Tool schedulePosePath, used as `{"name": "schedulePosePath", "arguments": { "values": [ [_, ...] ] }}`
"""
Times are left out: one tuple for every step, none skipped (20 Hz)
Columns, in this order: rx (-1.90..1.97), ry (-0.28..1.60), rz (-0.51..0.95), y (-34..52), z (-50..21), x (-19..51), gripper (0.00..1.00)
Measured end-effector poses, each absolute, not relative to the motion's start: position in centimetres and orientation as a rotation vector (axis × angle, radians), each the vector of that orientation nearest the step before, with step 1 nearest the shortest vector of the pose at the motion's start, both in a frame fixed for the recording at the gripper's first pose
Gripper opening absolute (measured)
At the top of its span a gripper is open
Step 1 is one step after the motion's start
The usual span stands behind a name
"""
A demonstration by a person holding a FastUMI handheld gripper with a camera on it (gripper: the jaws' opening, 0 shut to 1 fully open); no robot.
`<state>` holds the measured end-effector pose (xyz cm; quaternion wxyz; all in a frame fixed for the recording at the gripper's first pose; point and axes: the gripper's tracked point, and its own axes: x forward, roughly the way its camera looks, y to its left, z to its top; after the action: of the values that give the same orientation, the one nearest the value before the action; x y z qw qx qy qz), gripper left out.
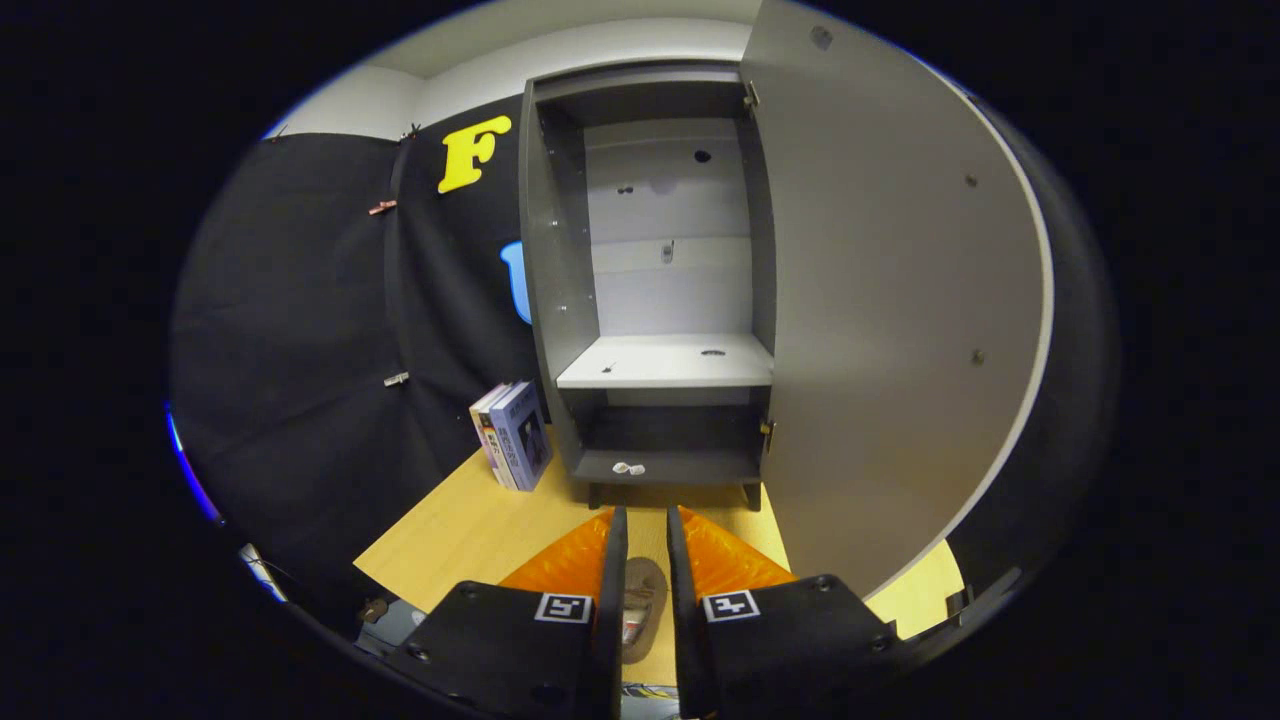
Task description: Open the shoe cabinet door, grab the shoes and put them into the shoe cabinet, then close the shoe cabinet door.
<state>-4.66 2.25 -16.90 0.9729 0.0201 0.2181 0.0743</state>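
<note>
You hold the tongs (647, 520) low over the counter (470, 530), and their fingers stand close together with only a narrow gap. In this gap, near the finger roots, a brown shoe (640, 600) shows, but I cannot tell if both fingers really press on it or if it only lies on the counter below them. At 12 o'clock, just beyond the fingertips, stands the shoe cabinet (660, 290), and its door (880, 330) is already swung wide open at about 2 o'clock. The middle shelf (665, 362) and the bottom compartment (668, 465) look free, apart from some small bits. A few books (512, 435) lean beside the cabinet at 10 o'clock. I think the main danger is the grip: if the shoe is caught only by a thin edge, it may slip out when you lift it. The open door is also very near on the 2 o'clock side, so a wide swing may knock it. If you come too low, the shoe can hit the front edge of the bottom compartment.
</note>
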Motion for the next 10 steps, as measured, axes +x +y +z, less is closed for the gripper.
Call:
{"name": "schedulePosePath", "arguments": {
  "values": [
    [0.049, 0.469, 0.156, 2.8, -18.0, -4.5, 0.26],
    [0.058, 0.498, 0.161, 3.4, -19.3, -4.3, 0.26],
    [0.062, 0.526, 0.158, 3.6, -20.6, -4.1, 0.26],
    [0.062, 0.558, 0.152, 3.9, -22.1, -3.9, 0.26],
    [0.06, 0.591, 0.143, 4.2, -23.7, -3.8, 0.26],
    [0.06, 0.628, 0.135, 4.4, -25.2, -3.8, 0.26],
    [0.064, 0.664, 0.13, 4.7, -26.8, -3.8, 0.25],
    [0.07, 0.698, 0.127, 5.1, -28.3, -3.7, 0.25],
    [0.071, 0.73, 0.124, 5.5, -29.7, -3.9, 0.25],
    [0.066, 0.767, 0.119, 5.8, -31.4, -3.8, 0.23]
  ]
}}
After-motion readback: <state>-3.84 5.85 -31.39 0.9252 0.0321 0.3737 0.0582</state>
